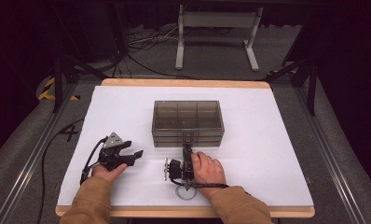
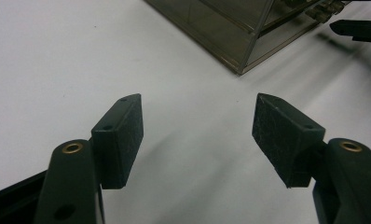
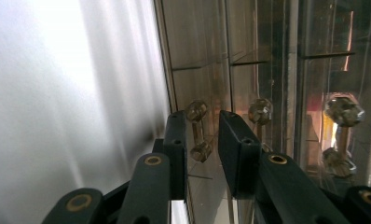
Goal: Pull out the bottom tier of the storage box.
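Nearest the person, the right hand-held gripper (image 1: 187, 151) rests low over the white worktop (image 1: 267, 140), turned on its side and pointing at the front of the smoky clear drawer box (image 1: 187, 122). In the right gripper view its jaws stand narrow, one on each side of a clear bar handle (image 3: 198, 131) on the lowest drawer front. There is a visible gap between the handle and the pads (image 3: 232, 140), so the handle is bracketed, not clamped. Two further crystal-like handles (image 3: 260, 112) sit beside it on the other drawer fronts.

To the left, the left hand-held gripper (image 1: 132, 156) rests on the worktop, well apart from the box and angled toward it. The left gripper view shows its jaws spread wide with nothing between them, only bare white surface; a corner of the box (image 2: 242, 70) lies beyond.

The drawer box stands at the middle of the worktop, all drawers shut, its top divided into three compartments.

Beyond the worktop is a grey floor with cables (image 1: 146, 42) and a metal stand (image 1: 216, 32).
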`<state>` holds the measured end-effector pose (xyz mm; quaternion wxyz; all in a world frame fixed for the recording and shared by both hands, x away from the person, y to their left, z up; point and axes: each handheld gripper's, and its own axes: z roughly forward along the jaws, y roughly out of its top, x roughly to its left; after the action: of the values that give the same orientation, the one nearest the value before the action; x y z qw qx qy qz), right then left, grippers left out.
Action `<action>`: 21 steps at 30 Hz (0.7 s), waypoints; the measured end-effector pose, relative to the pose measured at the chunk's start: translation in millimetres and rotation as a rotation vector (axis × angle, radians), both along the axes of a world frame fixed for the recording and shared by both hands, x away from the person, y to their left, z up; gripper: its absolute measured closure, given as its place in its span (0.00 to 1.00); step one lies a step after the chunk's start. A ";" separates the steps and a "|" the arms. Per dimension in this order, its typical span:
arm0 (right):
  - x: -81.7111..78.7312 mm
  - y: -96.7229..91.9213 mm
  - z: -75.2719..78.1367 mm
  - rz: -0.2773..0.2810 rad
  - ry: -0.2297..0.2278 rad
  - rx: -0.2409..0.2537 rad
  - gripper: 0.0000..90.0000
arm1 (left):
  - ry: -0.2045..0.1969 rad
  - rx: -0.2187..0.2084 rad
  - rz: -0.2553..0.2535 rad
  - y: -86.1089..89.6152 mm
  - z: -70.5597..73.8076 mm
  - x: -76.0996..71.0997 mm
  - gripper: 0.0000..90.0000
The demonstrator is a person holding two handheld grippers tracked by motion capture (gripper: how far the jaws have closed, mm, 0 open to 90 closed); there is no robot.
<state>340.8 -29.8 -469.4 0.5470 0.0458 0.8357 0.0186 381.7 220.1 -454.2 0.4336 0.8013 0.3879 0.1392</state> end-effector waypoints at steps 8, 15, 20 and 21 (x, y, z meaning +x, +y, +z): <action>4.7 0.0 -4.0 0.003 -0.012 -0.034 0.83 | 0.002 -0.003 -0.001 -0.2 -0.2 0.0 0.38; 6.3 2.3 -7.8 0.011 -0.030 -0.057 0.85 | 0.002 0.000 -0.002 -0.2 -0.1 0.1 0.38; 6.1 3.8 -10.5 0.013 -0.032 -0.075 0.85 | 0.002 -0.002 -0.001 -0.3 -0.2 0.1 0.38; 5.9 4.2 -11.4 0.016 -0.039 -0.076 0.86 | 0.002 -0.001 -0.002 -0.3 -0.2 0.1 0.38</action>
<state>346.7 -25.6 -480.8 0.5644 0.0180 0.8253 -0.0083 381.8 219.8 -454.4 0.4337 0.8017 0.3876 0.1380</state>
